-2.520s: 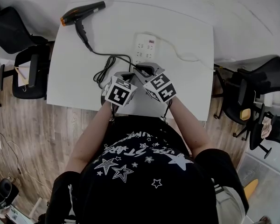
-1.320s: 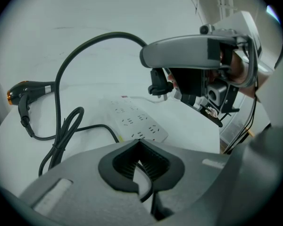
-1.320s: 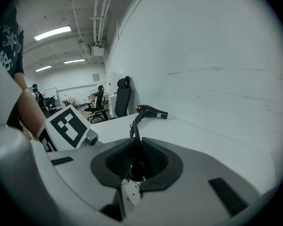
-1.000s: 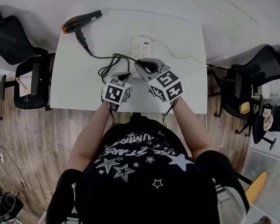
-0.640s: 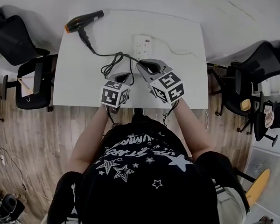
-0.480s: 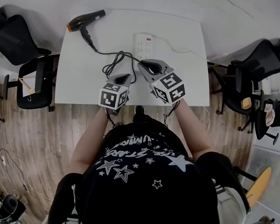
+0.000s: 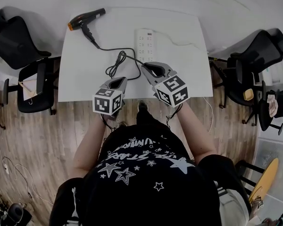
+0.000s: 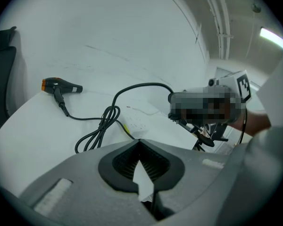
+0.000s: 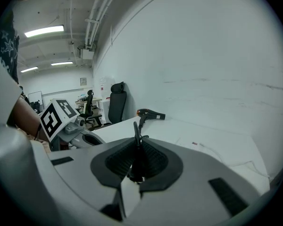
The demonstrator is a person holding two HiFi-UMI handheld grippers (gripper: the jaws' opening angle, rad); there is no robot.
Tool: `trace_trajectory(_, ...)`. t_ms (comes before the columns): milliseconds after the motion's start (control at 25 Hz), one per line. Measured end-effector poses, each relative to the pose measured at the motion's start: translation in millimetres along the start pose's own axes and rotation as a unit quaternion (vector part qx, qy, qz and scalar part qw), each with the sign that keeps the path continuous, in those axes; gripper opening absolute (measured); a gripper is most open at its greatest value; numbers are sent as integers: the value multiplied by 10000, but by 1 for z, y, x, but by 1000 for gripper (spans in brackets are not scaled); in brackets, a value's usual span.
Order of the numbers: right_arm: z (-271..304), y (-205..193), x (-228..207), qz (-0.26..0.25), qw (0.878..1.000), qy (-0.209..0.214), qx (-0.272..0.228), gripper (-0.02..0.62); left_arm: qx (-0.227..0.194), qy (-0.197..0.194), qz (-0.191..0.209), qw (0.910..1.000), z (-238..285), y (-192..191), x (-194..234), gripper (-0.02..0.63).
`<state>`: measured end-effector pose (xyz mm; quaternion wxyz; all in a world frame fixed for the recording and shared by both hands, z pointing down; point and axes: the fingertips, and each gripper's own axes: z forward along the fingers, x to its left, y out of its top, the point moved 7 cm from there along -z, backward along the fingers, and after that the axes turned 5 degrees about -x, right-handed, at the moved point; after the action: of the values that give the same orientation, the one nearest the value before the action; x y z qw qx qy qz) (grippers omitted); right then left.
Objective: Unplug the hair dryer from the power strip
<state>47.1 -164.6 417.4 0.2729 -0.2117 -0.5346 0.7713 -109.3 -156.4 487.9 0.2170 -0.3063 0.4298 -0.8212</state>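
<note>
The black hair dryer (image 7: 87,19) with its orange nozzle lies at the far left corner of the white table (image 7: 80,76). Its black cord (image 7: 115,62) loops mid-table and runs to my right gripper (image 7: 153,68). That gripper (image 9: 136,142) is shut on the black plug (image 9: 134,166), held off the table just short of the near end of the white power strip (image 7: 145,39). In the left gripper view the cord (image 8: 96,128) arcs up from its coil to the right gripper. My left gripper (image 7: 116,82) hangs near the table's front edge, shut (image 8: 140,142) and empty.
The strip's thin white cable (image 7: 184,44) trails off to the right. Black office chairs stand at the table's left (image 7: 28,74) and right (image 7: 254,69). A white wall runs along the far side. Wooden floor lies under the front edge.
Both grippers have drawn back from the power strip's near end toward the person. The right one carries the plug and cord with it. The left gripper has moved left, to the table's edge.
</note>
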Motion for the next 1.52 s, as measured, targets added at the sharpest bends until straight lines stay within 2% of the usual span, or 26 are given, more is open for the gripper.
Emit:
trace_trajectory(360,-25,-23,31,390,9983,-429,7,48,-62,-206,-194,9996,-40,-23,-4,6)
trace_trajectory(680,-47,-41,46,588,9951,-784,98,48,-279,-392,-45,9988,-59,-25,-9,6)
trace_trajectory(880,-57,-45,58,527,9963,-655,178,48,-388,-311,50,9988,-72,-26,-13,6)
trace_trajectory(1120,-68,-38,54,346,9983,-455,122,48,-492,-59,-109,9987,-85,-28,-28,6)
trace_trajectory(1520,-114,-53,75,520,9984,-211,-88,48,-550,204,-240,9980,-104,-50,-82,6)
